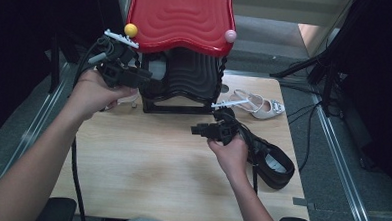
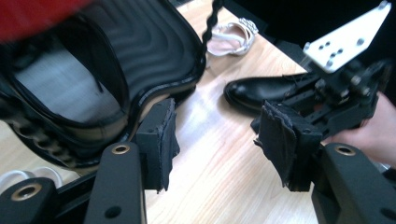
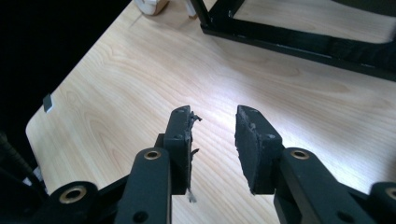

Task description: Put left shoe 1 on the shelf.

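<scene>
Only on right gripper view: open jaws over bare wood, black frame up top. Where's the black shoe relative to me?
Observer: The black shoe lies on the table at the right side of the right hand, behind the right gripper, whose jaws point the other way.
Operator: Left gripper doing what?
Observer: The left gripper is open, jaws wide apart, held up by the black lower shelf of the rack.
Operator: Anything else loose on the table?
Observer: A white sandal lies at the far right, beside the rack's base.
</scene>
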The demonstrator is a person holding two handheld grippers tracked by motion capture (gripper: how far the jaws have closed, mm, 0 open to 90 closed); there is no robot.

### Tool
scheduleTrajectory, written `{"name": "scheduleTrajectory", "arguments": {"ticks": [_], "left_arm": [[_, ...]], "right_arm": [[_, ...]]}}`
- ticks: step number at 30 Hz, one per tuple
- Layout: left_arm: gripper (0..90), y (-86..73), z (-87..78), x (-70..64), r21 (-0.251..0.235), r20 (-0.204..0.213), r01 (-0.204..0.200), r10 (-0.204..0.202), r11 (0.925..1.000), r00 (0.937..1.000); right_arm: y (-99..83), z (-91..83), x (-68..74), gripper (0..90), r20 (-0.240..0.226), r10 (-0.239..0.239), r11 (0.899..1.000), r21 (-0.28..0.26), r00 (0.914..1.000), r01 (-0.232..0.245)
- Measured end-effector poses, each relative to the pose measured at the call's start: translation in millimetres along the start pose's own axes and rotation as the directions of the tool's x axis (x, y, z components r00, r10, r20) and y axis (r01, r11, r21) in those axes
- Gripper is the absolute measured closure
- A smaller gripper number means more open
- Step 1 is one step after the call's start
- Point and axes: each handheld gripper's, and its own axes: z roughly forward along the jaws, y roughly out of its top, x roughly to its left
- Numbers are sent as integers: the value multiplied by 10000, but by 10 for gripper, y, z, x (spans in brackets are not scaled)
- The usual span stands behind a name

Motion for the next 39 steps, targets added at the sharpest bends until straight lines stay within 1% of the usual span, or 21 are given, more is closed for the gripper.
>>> {"name": "scheduleTrajectory", "arguments": {"ticks": [4, 5, 7, 9, 13, 15, 17, 21, 22, 23, 24, 25, 28, 29, 31, 33, 34, 35, 36, 38, 39], "left_arm": [[463, -124, 101, -21, 131, 74, 16, -17, 9999, 10000], [463, -145, 118, -19, 172, 106, -25, 24, 9998, 9999], [463, -212, 173, -21, 190, 230, 40, -44, 9998, 9997], [464, -271, 224, -28, 227, 288, 87, -94, 9997, 9995], [465, -373, 312, -50, 275, 294, 64, -72, 9996, 9995], [466, -425, 354, -65, 319, 314, 14, -24, 9995, 9995], [467, -487, 396, -80, 362, 376, 22, -36, 9993, 9993], [468, -610, 475, -119, 450, 415, 46, -65, 9990, 9991], [469, -633, 487, -122, 456, 419, 1, -20, 9990, 9991], [469, -671, 508, -128, 466, 395, 2, -21, 9989, 9992], [470, -700, 526, -130, 499, 433, 89, -111, 9987, 9990], [470, -730, 544, -126, 520, 517, 117, -144, 9986, 9986], [471, -821, 608, -123, 620, 599, 166, -203, 9979, 9980], [471, -848, 632, -119, 678, 622, 237, -279, 9974, 9977], [472, -904, 670, -112, 679, 729, 341, -390, 9971, 9966], [472, -953, 705, -106, 681, 724, 348, -397, 9971, 9966], [472, -974, 723, -103, 733, 688, 315, -366, 9968, 9970], [472, -993, 738, -100, 801, 648, 265, -318, 9964, 9974], [472, -1008, 749, -99, 808, 619, 222, -272, 9965, 9977], [473, -1053, 758, -84, 746, 685, 327, -378, 9967, 9969], [474, -1071, 766, -78, 721, 713, 395, -446, 9966, 9965]], "right_arm": [[-58, -84, -24, 631, -67, -70, 10000, -35, 10000, 70], [-77, -114, -35, 615, -6, -13, 10000, -56, 10000, 13], [-108, -158, -73, 571, -98, 72, 9999, -122, 9999, -73], [-136, -198, -103, 562, -138, 116, 9998, -155, 9998, -118], [-200, -267, -151, 583, -51, 32, 9993, -364, 10000, -34], [-226, -289, -151, 582, 203, -124, 9990, -422, 9997, 133], [-261, -306, -149, 583, 425, -135, 9989, -433, 9990, 154], [-329, -310, -172, 579, 249, 308, 9994, -180, 9992, -304], [-349, -315, -166, 555, 424, 323, 9992, -247, 9986, -313], [-368, -319, -153, 554, 757, 321, 9988, -380, 9966, -293], [-400, -339, -131, 567, 1178, 132, 9986, -525, 9930, -71], [-413, -349, -137, 566, 1202, 209, 9988, -475, 9925, -152], [-427, -375, -189, 593, 613, 593, 9981, -194, 9964, -582], [-433, -390, -202, 609, 449, 618, 9981, -66, 9971, -615], [-444, -426, -228, 652, 292, 720, 9974, 41, 9970, -722], [-455, -462, -262, 632, 116, 948, 9955, 69, 9954, -949], [-461, -486, -276, 595, 294, 1009, 9948, 138, 9945, -1013], [-466, -505, -290, 623, 313, 976, 9946, 331, 9947, -986], [-480, -526, -298, 627, 313, 781, 9962, 367, 9965, -792], [-512, -587, -318, 624, 405, 683, 9966, 426, 9968, -700], [-527, -624, -334, 624, 370, 744, 9963, 400, 9965, -758]]}}
